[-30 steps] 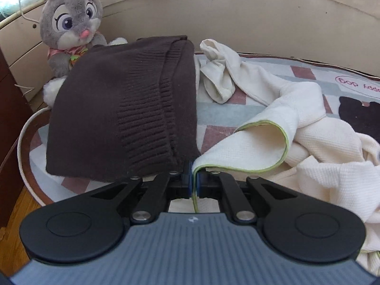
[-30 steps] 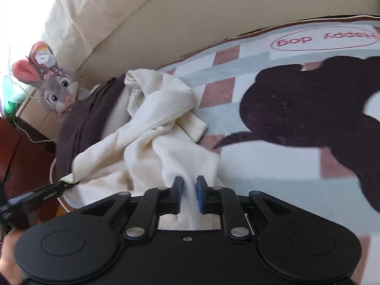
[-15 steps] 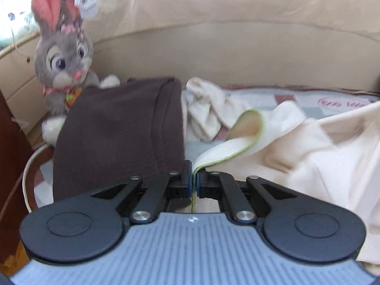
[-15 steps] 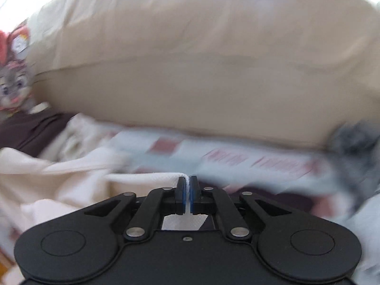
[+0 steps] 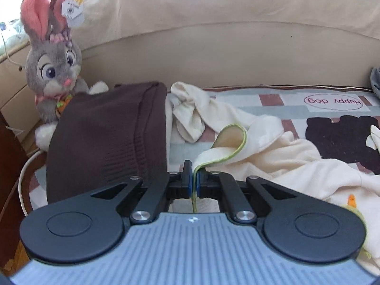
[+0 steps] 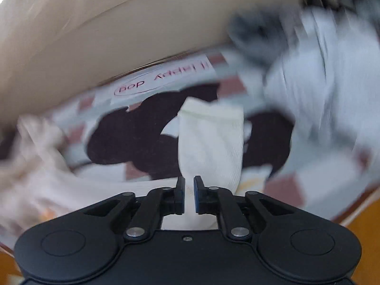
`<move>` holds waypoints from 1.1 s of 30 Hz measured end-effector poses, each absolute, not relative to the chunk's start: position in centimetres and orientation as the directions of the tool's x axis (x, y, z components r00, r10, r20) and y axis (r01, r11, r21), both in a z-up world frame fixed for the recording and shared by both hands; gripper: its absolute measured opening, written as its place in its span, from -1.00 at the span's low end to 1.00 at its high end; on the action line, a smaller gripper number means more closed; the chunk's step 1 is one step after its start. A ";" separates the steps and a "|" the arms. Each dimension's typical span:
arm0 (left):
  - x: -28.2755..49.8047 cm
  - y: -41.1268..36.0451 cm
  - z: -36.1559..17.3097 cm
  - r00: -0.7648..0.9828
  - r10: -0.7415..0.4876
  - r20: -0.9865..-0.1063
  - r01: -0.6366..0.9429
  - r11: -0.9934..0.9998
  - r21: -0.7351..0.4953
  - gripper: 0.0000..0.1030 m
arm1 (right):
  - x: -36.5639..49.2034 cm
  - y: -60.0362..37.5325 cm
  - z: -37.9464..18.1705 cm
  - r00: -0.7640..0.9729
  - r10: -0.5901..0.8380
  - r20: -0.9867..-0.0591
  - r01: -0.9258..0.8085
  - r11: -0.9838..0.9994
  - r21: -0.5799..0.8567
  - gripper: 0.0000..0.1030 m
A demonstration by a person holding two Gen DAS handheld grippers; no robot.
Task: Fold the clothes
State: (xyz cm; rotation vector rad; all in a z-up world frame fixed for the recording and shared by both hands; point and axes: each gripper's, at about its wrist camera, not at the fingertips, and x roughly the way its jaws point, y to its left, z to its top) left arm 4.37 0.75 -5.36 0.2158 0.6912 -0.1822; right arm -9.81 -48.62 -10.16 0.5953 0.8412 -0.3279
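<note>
Pinching the green-trimmed edge of the cream garment [image 5: 280,156], the left gripper [image 5: 194,180] had its fingers pressed together on the fabric, the hem running up between the blue pads and curling over in a loop just beyond the fingertips. All positions below are taken from the printed mat [image 5: 273,99], which carried brown and pale checks, a dark dog shape and an oval label. The garment's bulk lay crumpled across the middle of the mat, reaching from the clamped hem out to the mat's right part, with a twisted length trailing toward the mat's far edge. A folded brown knit garment [image 5: 106,137] lay on the mat's left part, just beside the left gripper's left finger. A grey plush rabbit [image 5: 54,66] sat beyond the mat's far left corner, touching the brown knit. A beige cushion [image 5: 213,47] rose directly behind the mat's far edge. The right wrist view was blurred by motion. There the right gripper [image 6: 189,190] showed its fingers apart with a narrow gap, the jaws opening. A cream sleeve [image 6: 211,142] lay flat over the dark dog shape on the mat [image 6: 282,185], extending away from the fingertips, its near end passing under the right finger; pale cloth showed through the gap below the pads, which did not press on it. Blurred grey and white clothes [image 6: 320,83] were piled at the mat's right end.
</note>
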 end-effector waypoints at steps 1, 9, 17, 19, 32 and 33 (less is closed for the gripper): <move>4.4 0.8 -5.6 0.752 -0.092 -0.653 0.238 0.961 0.139 -0.94 | -10.1 -49.7 -10.2 0.651 -0.009 -0.759 0.508 0.748 0.427 -0.38; 4.6 0.3 -6.8 0.731 -0.092 -0.676 0.261 0.953 0.153 -0.94 | -6.9 -53.4 -13.1 0.645 -0.038 -0.763 0.543 0.725 0.423 0.02; 4.8 -0.3 -7.3 0.729 -0.082 -0.679 0.275 0.944 0.181 -0.94 | -2.4 -54.3 -17.2 0.580 -0.176 -0.795 0.559 0.796 0.231 0.08; 4.8 -0.4 -7.4 0.725 -0.082 -0.683 0.283 0.941 0.187 -0.94 | -1.2 -53.9 -18.2 0.549 -0.212 -0.808 0.550 0.820 0.159 0.17; 6.7 -6.7 -5.9 0.694 -0.196 -0.693 0.474 0.848 0.236 -0.93 | -3.0 -52.8 -8.8 0.734 -0.390 -0.556 0.398 0.910 -0.114 -0.89; 7.2 -8.1 -4.4 0.708 -0.234 -0.666 0.499 0.834 0.237 -0.93 | -3.3 -53.6 -6.6 0.744 -0.418 -0.521 0.398 0.904 -0.157 -0.89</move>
